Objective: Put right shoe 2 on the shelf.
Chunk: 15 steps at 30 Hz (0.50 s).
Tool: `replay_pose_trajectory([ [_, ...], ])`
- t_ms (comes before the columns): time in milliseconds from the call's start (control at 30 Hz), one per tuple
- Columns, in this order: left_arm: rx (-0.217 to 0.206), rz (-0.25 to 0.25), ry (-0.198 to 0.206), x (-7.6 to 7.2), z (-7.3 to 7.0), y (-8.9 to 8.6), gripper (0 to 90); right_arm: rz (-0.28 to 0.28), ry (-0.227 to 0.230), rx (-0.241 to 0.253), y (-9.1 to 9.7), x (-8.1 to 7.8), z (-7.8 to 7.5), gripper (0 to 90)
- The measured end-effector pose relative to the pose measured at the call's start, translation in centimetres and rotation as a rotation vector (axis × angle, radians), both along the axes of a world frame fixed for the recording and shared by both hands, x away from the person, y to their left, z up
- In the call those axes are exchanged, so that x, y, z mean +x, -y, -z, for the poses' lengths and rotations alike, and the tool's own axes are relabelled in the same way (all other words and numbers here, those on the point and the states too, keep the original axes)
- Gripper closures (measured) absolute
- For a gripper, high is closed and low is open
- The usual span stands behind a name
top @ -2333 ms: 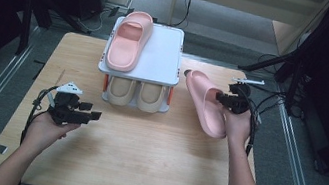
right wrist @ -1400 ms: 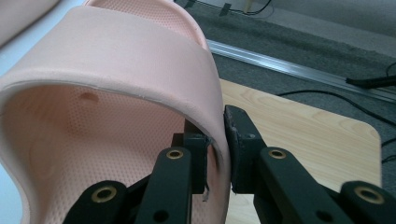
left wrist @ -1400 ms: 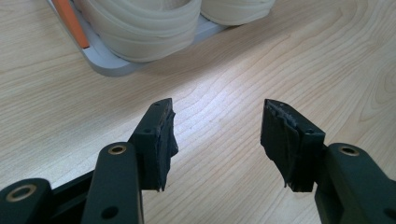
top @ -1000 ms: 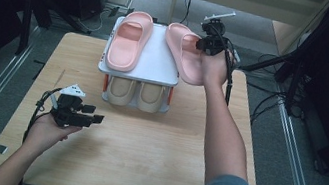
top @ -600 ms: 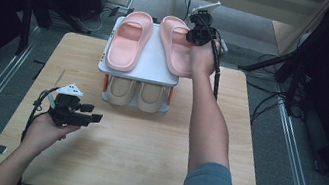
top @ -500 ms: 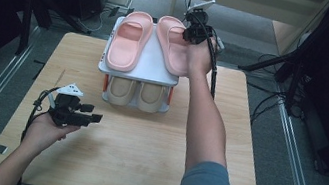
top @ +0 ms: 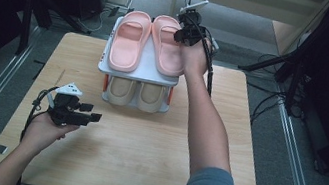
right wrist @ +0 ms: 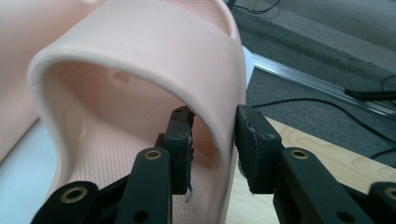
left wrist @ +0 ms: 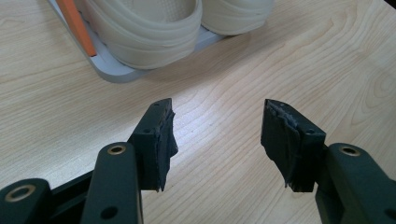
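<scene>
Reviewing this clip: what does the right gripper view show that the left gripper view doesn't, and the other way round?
Right gripper view alone: the strap of the pink slipper stands between the jaws of the right gripper, which have just been opening, with a gap visible on the inner side; beyond lie dark floor and cables.

Left gripper view alone: the left gripper, open over bare wood, facing the beige slippers on the rack's lower tray.

Both share: black jaws and the light wooden table.

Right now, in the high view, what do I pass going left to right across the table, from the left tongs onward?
Left tongs → left pink slipper on the rack's top shelf → right pink slipper → right tongs, its jaws astride that slipper's strap, just been opening.
</scene>
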<state>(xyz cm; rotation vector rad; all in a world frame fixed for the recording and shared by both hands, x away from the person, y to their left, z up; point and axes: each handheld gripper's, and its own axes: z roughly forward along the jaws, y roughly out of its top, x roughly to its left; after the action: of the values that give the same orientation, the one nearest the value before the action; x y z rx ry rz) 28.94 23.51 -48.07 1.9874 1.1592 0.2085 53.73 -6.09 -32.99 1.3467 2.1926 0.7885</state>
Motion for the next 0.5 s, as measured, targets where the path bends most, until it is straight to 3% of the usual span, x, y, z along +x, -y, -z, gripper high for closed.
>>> replay_pose_trajectory([
  [167,0.009,-0.003,-0.002,0.0,0.0,0.1,44.1,-0.036,-0.015,0.036,0.4,-0.9,0.0,63.4],
  [367,0.007,-0.009,-0.003,0.1,0.1,0.0,44.1,-0.096,0.001,0.083,0.9,-2.1,0.3,60.3],
  [500,0.006,-0.017,-0.002,0.1,0.0,-0.2,44.1,-0.106,0.012,0.107,0.9,-2.9,0.5,59.4],
])
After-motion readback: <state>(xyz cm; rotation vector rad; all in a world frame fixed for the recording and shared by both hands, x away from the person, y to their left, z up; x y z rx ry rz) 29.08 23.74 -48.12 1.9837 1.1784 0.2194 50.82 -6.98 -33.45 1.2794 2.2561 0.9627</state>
